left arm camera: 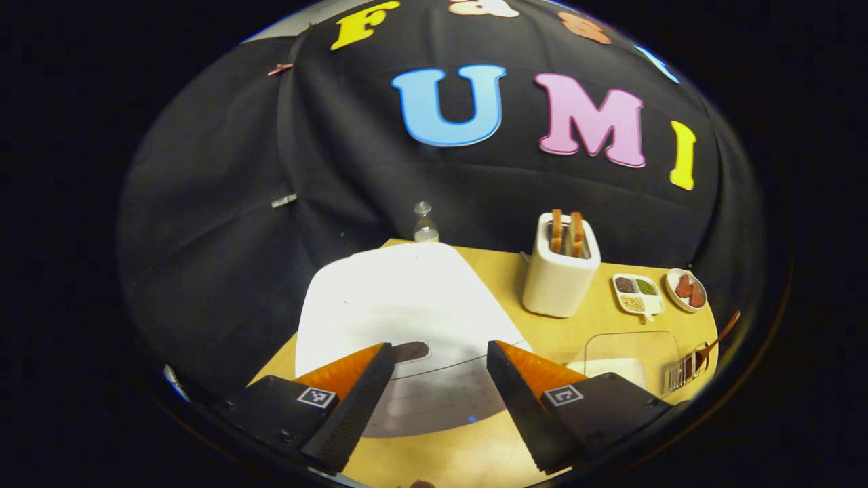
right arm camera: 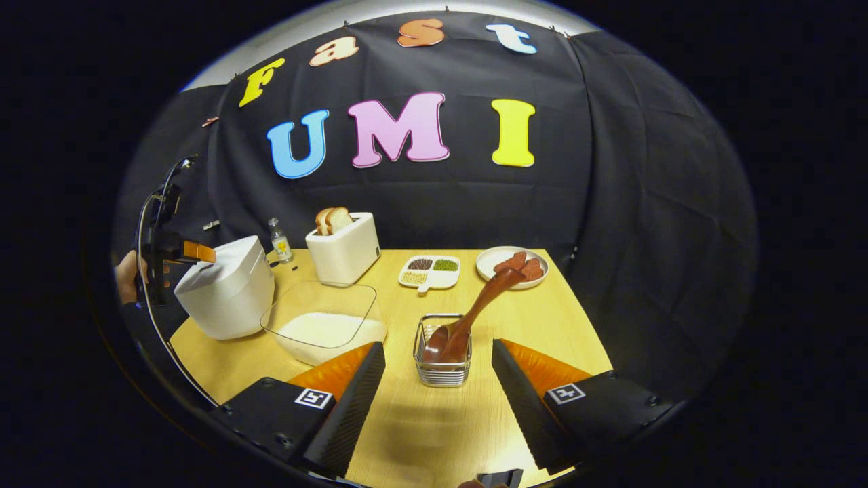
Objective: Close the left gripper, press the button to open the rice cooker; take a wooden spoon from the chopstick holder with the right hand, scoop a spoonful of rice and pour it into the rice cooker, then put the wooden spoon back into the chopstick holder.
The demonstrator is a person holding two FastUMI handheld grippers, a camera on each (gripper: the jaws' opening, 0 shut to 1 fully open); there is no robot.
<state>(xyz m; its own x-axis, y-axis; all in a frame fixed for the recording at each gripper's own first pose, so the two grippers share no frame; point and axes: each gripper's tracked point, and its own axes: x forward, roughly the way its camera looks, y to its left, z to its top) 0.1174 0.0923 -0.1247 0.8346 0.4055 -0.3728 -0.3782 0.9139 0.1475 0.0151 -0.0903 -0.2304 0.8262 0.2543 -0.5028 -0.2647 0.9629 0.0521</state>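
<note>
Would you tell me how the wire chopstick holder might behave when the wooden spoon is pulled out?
The chopstick holder looks light, being open wire, so it may slide or lift. The wooden spoon leans steeply over its rim, so an angled pull could tip it. The spoon itself looks rigid.

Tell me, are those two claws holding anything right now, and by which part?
Nothing. The left gripper is open over the rice cooker; the right gripper is open before the spoon, which stands untouched in its holder.

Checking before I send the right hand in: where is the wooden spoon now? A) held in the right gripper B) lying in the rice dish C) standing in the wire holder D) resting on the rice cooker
C: the spoon stands bowl-down in the wire holder, handle leaning toward the plate, while the right gripper is open and apart from it.
</note>
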